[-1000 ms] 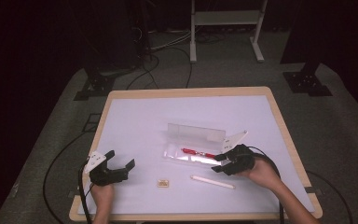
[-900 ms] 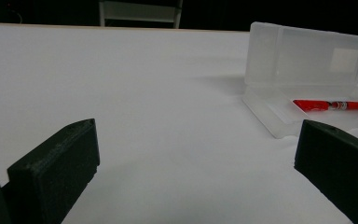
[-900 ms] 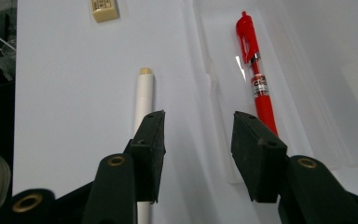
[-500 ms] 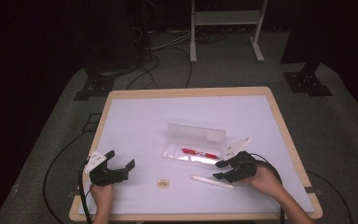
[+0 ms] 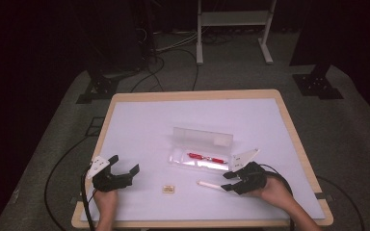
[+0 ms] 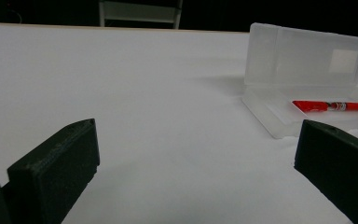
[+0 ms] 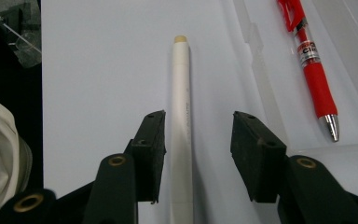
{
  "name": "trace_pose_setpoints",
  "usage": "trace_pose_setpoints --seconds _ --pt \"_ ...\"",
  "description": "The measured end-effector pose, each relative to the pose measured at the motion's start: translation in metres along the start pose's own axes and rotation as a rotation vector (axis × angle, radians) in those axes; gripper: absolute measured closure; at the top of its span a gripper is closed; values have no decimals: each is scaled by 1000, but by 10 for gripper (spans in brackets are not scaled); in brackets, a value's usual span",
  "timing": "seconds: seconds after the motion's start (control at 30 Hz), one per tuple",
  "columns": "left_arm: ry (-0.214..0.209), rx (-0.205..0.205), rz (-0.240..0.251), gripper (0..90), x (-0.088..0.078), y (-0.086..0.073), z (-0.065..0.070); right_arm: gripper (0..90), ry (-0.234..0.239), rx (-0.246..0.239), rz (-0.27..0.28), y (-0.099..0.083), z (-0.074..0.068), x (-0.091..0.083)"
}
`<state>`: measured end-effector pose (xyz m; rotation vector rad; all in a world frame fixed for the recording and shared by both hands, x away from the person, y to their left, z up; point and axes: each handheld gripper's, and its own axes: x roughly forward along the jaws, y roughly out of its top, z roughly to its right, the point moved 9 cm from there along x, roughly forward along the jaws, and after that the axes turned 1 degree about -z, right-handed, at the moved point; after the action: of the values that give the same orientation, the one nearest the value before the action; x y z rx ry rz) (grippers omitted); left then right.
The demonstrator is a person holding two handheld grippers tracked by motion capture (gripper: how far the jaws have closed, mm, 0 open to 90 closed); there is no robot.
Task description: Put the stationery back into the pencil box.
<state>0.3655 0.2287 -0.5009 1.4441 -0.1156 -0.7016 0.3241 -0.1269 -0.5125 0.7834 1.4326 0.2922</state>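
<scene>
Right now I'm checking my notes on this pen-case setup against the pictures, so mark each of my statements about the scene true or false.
1. The clear case stands open with a red pen in it. True.
2. The white pen lies between the right gripper jaws, which are shut on it. False: the jaws straddle it with a gap on one side, open.
3. The left gripper holds the small tan block. False: its jaws are open and empty, apart from the block.
4. The white pen lies on the table, outside the case. True.

white pen (image 7: 182,130) — near end cut off at frame bottom; small tan block (image 5: 168,189) — too small to identify
</scene>
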Motion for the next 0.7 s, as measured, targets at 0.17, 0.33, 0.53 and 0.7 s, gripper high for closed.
trace_pose_setpoints --seconds 0.17,0.33,0.53,0.7 --pt "-1 0 1 0 0 0 0 572 6 2 -10 -4 -4 5" --pt "0 0 0 0 0 0 0 606 7 -10 -21 -5 -5 9" --pt "-2 -1 2 0 0 0 0 638 3 -8 -34 -6 -4 13" --pt "-1 2 -1 0 0 0 0 673 2 -20 -44 -6 -3 16"
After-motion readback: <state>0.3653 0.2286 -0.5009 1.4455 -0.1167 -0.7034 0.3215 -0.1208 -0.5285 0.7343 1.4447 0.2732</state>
